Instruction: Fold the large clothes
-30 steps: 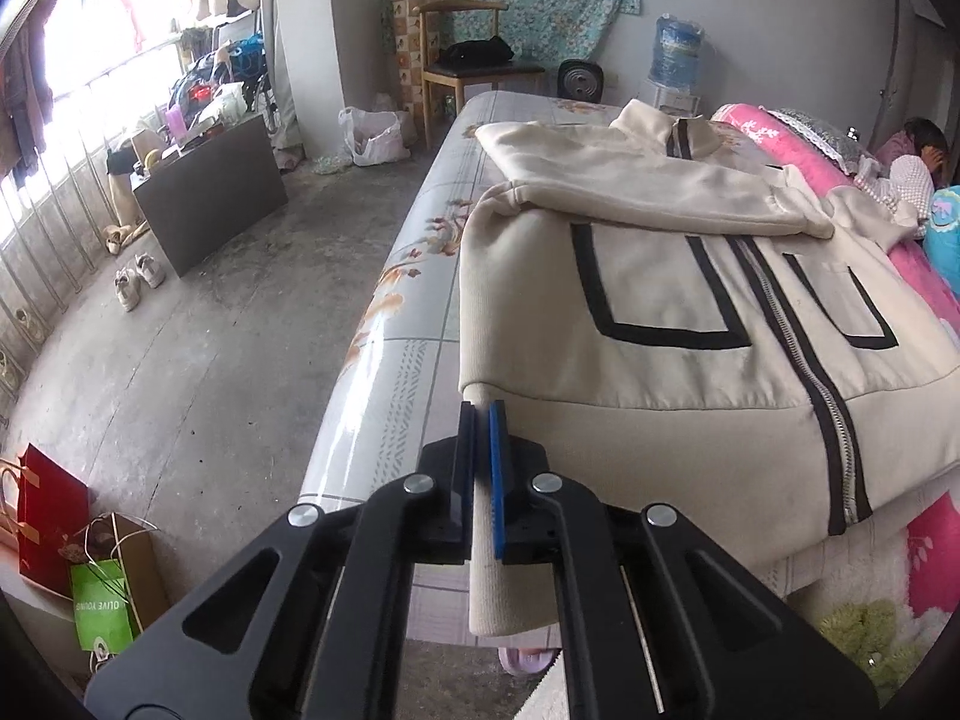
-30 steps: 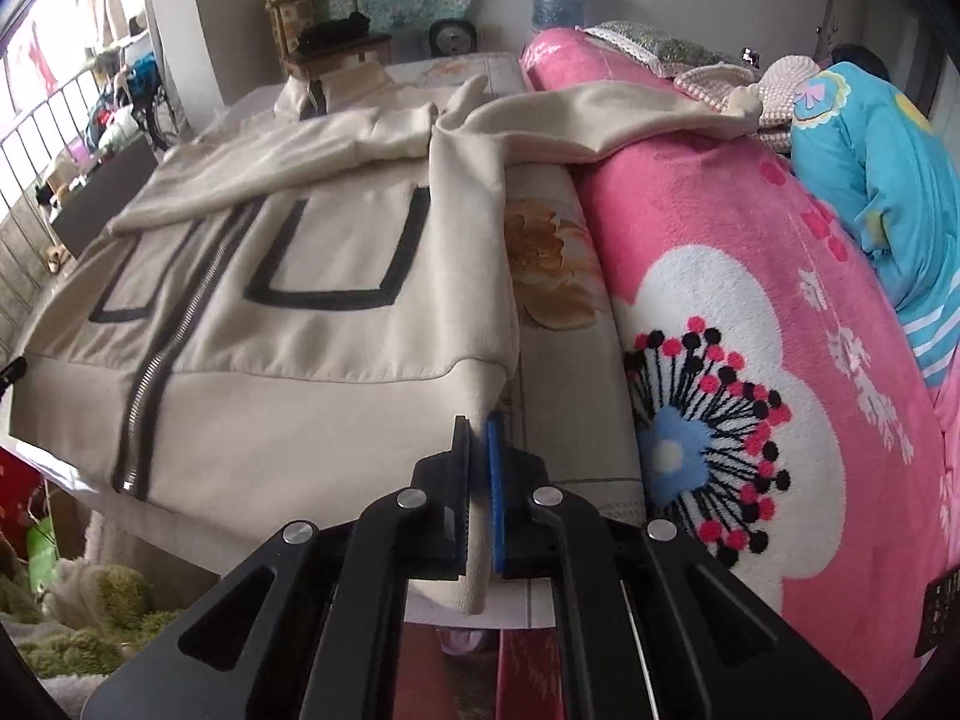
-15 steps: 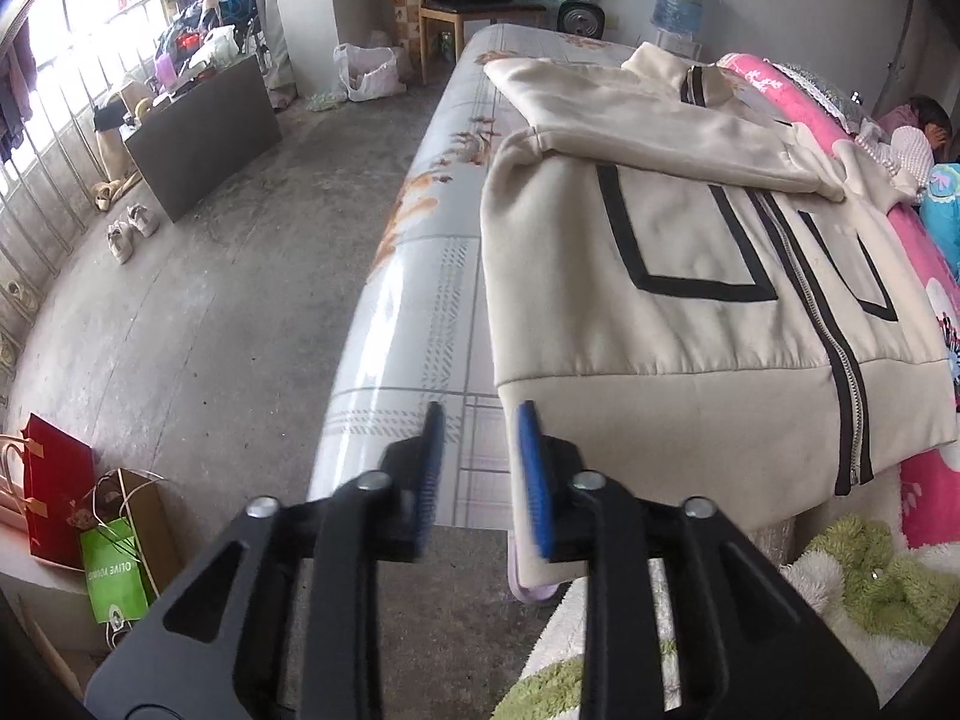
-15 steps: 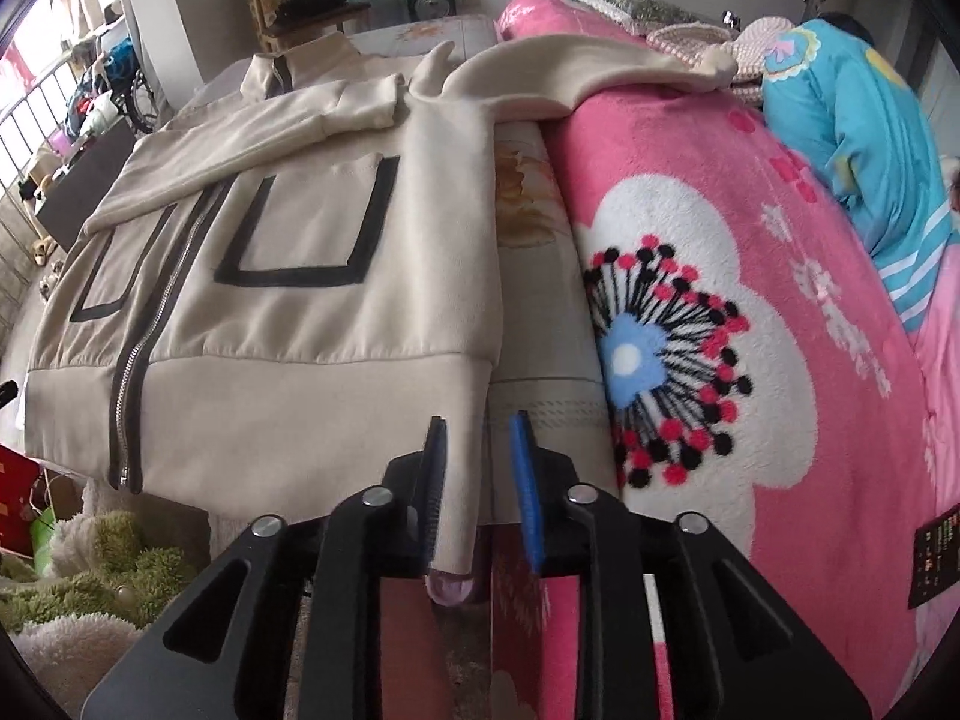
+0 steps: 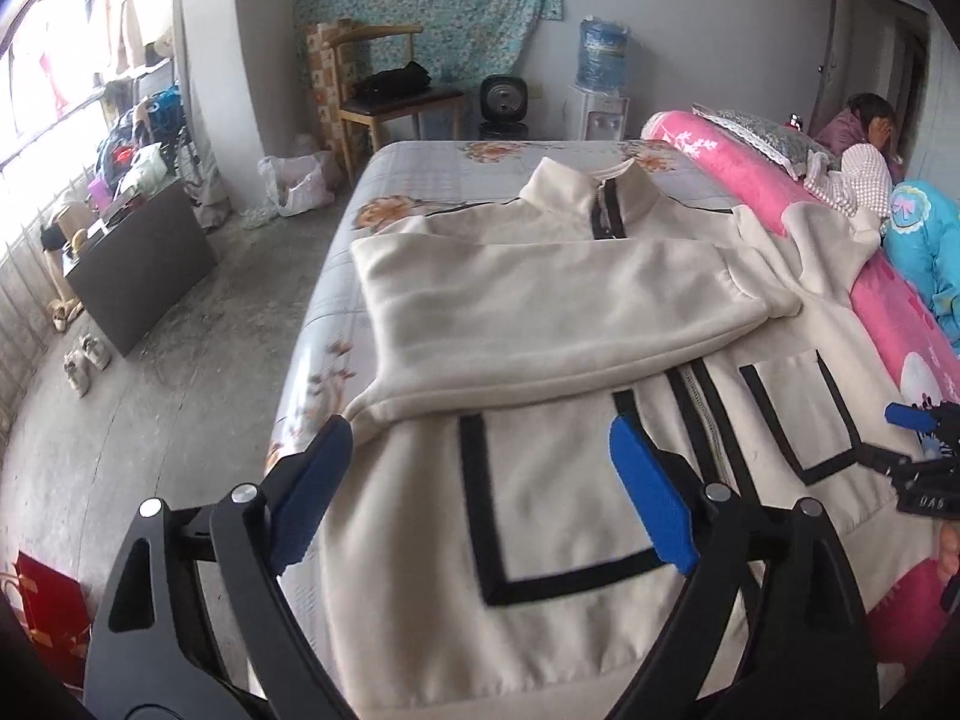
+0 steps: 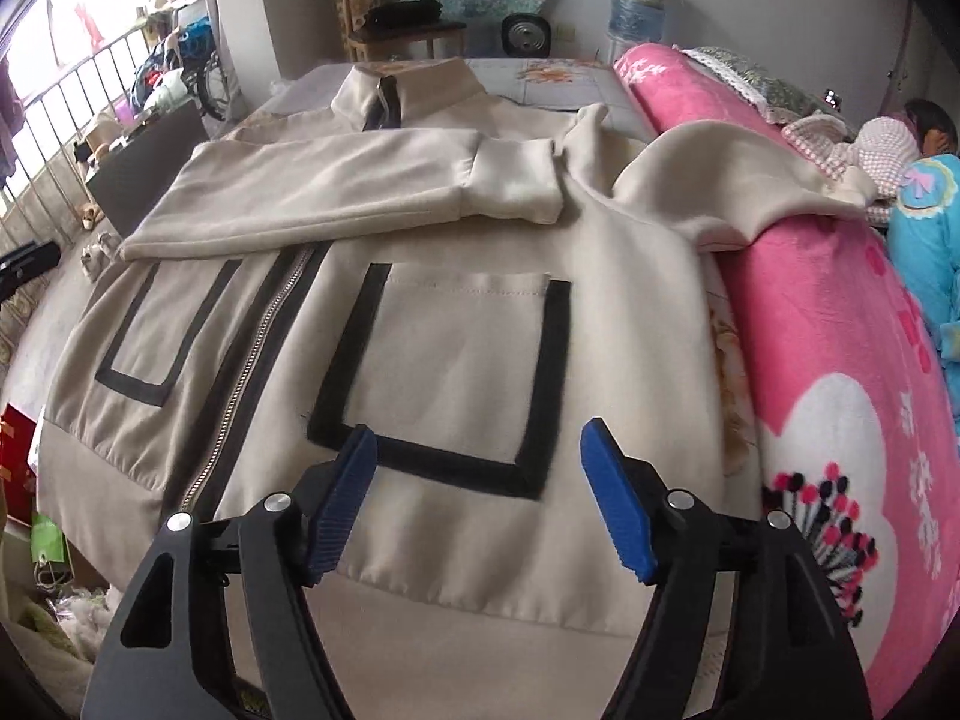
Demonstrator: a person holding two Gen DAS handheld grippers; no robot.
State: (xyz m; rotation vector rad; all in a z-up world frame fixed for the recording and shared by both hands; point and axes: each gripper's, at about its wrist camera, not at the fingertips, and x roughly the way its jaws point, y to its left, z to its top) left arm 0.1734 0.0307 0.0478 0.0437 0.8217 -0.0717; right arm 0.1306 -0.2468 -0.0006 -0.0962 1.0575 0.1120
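Jaws of both grippers stand wide and hold nothing; both pairs have just been opening, and no cloth lies between the blue pads. The left gripper hangs over the lower front of the cream zip-up jacket with black rectangle trim, its pads apart above the black-outlined pocket panel on that side. The right gripper hangs over the other black-outlined panel, just above the ribbed hem band, with its pads equally clear of the fabric; its blue tip and black frame also show at the right edge of the left wrist view.

The jacket lies front-up and zipped on the pale floral-printed bed sheet, collar towards the far end of the bed and hem nearest the cameras. One sleeve is folded flat across the chest, its cuff reaching towards the zip side. The other sleeve runs outward and drapes up onto the pink fleece blanket with white flower shapes, which lies along the jacket's right side.

Beyond the blanket a person in a checked top lies at the far edge. Past the bed stand a wooden chair, a small black round fan and a blue water dispenser bottle. A dark low cabinet sits on the grey concrete floor to the left.
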